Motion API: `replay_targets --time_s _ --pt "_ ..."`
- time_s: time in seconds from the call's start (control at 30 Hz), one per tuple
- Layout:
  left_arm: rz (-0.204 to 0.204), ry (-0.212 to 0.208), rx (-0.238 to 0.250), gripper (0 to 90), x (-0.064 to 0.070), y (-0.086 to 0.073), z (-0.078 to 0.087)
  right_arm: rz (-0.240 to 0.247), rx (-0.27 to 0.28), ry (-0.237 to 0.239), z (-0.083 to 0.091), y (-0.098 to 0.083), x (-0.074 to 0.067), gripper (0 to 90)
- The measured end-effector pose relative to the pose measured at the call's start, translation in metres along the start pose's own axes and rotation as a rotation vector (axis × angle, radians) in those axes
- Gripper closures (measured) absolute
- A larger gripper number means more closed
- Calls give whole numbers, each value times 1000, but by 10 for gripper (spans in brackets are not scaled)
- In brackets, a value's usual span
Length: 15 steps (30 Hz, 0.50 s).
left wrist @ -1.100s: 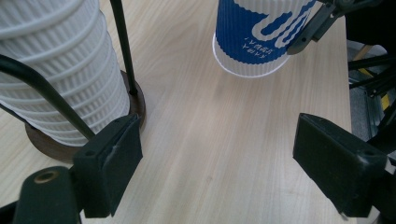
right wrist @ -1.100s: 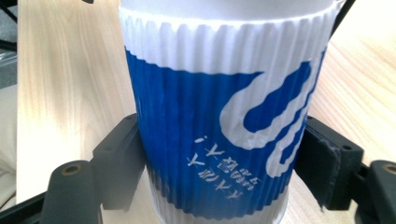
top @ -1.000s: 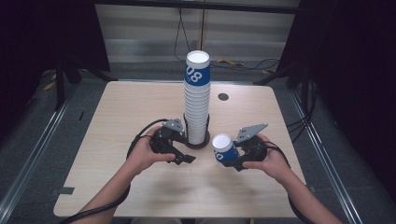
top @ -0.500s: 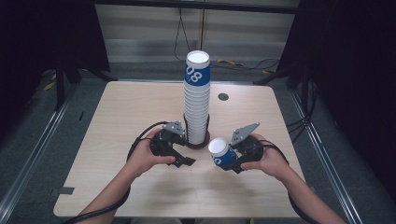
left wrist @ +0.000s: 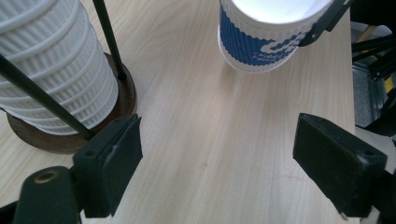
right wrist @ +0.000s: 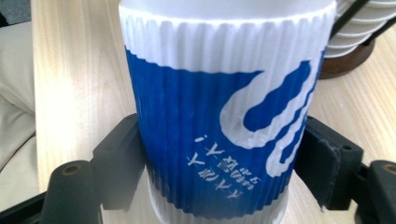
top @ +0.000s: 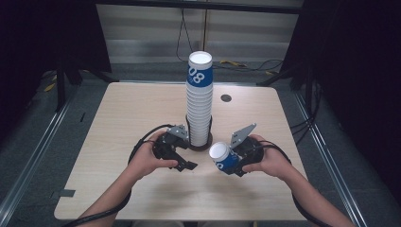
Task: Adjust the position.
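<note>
1 blue-and-white ribbed paper cup (top: 223, 156) sits pinched between the jaws of the right gripper (top: 235, 161), lifted just above the pale wooden counter (top: 142, 109) and tipped so its mouth faces the left hand. Compared with 1 second ago, the cup has swung lower and nearer the middle, closer to the left gripper (top: 185, 165), whose jaws stay spread and empty beside the tall stack of white ribbed cups (top: 199, 101) on its dark round stand (left wrist: 122, 100). That suggests a handover or a set-down is being lined up.
</note>
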<state>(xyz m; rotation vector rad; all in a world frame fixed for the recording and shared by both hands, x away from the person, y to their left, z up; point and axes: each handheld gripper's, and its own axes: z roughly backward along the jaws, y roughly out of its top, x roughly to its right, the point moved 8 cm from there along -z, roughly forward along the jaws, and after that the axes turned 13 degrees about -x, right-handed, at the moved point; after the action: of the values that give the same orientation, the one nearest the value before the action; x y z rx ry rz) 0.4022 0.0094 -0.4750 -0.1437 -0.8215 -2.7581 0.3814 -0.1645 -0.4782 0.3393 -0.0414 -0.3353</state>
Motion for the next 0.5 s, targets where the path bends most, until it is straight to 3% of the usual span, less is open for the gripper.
replay_targets --time_s 0.5 --pt "-6 -24 4 154 5 0 -3 46 -69 11 0 3 -5 235"
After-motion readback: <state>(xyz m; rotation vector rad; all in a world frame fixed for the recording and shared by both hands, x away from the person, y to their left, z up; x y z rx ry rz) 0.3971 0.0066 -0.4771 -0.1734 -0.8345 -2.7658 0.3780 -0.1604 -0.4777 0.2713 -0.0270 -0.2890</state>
